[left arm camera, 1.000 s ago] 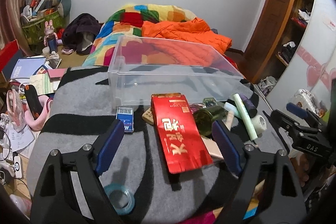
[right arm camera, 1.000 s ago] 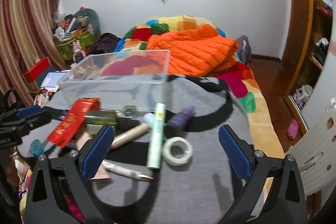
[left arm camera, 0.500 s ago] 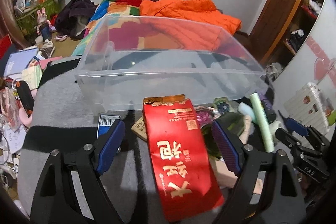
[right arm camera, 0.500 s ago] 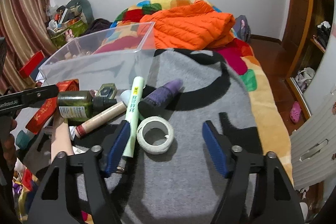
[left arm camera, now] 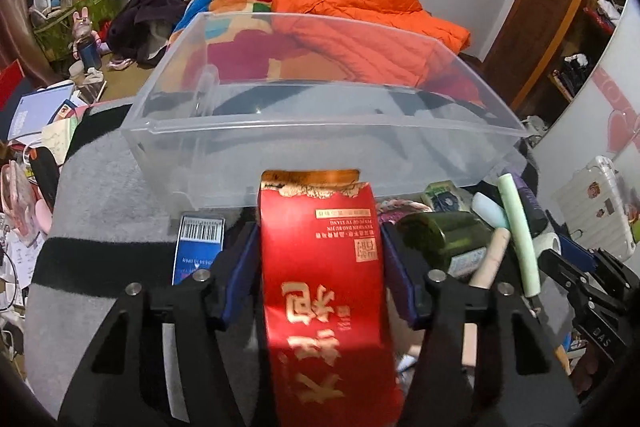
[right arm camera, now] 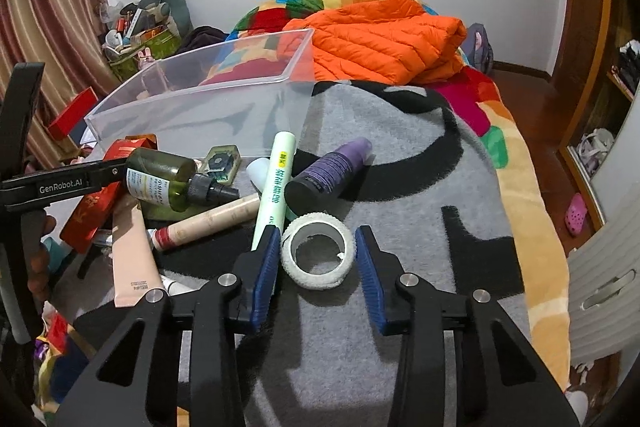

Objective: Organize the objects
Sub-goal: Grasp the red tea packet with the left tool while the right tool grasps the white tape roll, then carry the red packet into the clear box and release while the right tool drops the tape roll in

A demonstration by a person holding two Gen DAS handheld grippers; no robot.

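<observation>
My left gripper (left arm camera: 318, 267) is shut on a long red box (left arm camera: 320, 279) with gold characters, its pads pressing both long sides. The box points at the near wall of a clear plastic bin (left arm camera: 320, 123). My right gripper (right arm camera: 316, 259) straddles a white tape roll (right arm camera: 318, 254) on the grey blanket; the left pad touches the roll and a small gap remains at the right pad. The bin also shows in the right wrist view (right arm camera: 208, 107), at the left, with the red box (right arm camera: 96, 195) below it.
Loose items lie by the bin: a green bottle (right arm camera: 172, 181), a pale green tube (right arm camera: 276, 187), a purple bottle (right arm camera: 328, 175), a beige tube (right arm camera: 208, 221) and a blue packet (left arm camera: 198, 247). An orange jacket (right arm camera: 380, 39) lies on the bed behind. Clutter covers the floor at left.
My left gripper moved forward and closed on the red box. My right gripper moved down to the tape roll and narrowed around it.
</observation>
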